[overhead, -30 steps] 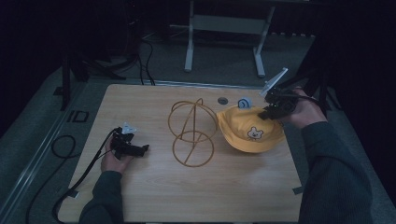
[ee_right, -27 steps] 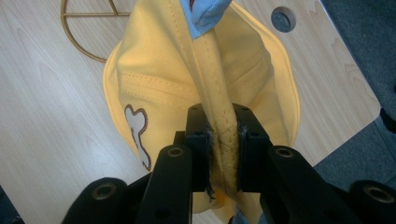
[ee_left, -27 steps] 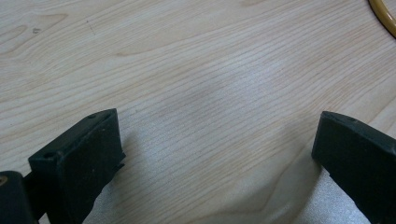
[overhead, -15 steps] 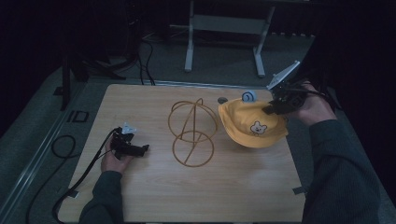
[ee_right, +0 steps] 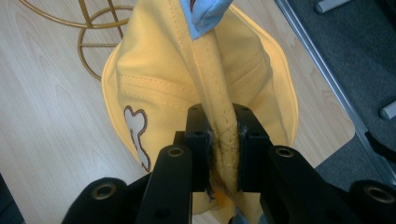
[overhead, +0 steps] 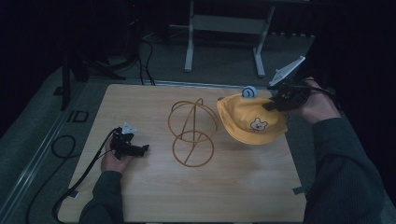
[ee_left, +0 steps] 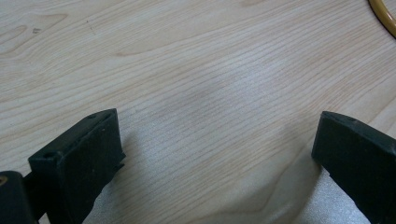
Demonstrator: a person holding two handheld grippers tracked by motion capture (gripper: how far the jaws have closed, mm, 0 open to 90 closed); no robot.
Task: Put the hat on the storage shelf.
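Two grippers are mine: the left gripper (overhead: 140, 149) rests on the bench (overhead: 140, 196) at eight o'clock, jaws spread and empty. Past the wire stand (overhead: 192, 132) at centre, my right gripper (overhead: 268, 103) pinches the hat (overhead: 250, 121) brim at two o'clock.

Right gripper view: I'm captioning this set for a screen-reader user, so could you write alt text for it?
The right tongs are clamped on a folded seam of a yellow hat that hangs above a pale wooden table. A white cartoon patch shows on the hat's side, a blue tab at its top, and a gold wire stand sits behind it.
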